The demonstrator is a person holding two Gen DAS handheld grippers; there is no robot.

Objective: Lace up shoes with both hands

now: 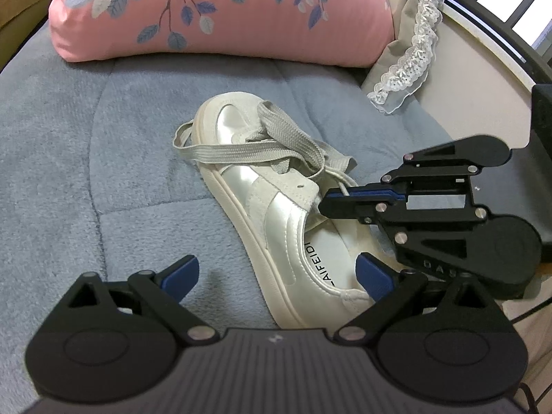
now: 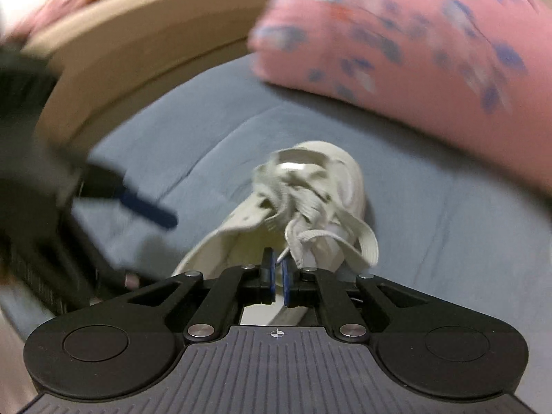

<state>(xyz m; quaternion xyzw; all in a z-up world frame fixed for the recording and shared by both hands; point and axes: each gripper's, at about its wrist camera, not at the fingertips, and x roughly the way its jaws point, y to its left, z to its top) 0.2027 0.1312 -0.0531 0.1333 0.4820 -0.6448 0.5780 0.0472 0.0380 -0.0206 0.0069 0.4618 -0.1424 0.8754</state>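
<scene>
Right gripper pinching a lace end over a white sneaker on a bed; left gripper spread wide at the heel.

The white sneaker [image 1: 262,203] lies on a grey-blue blanket [image 1: 86,158], toe toward a pink floral pillow [image 1: 220,13], with its wide grey shoelace [image 1: 262,148] looped loosely across the toe and side. The right gripper [image 1: 331,200] comes in from the right above the tongue, its blue pads pressed together on a thin end of the lace; the right wrist view, blurred, shows that strand running between the pads [image 2: 277,270]. The left gripper [image 1: 276,272] has its fingers spread apart, holding nothing, one finger [image 1: 374,276] at the heel opening, the other [image 1: 181,274] over the blanket. A lace-trimmed beige cloth [image 1: 407,55] lies beside the pillow.
</scene>
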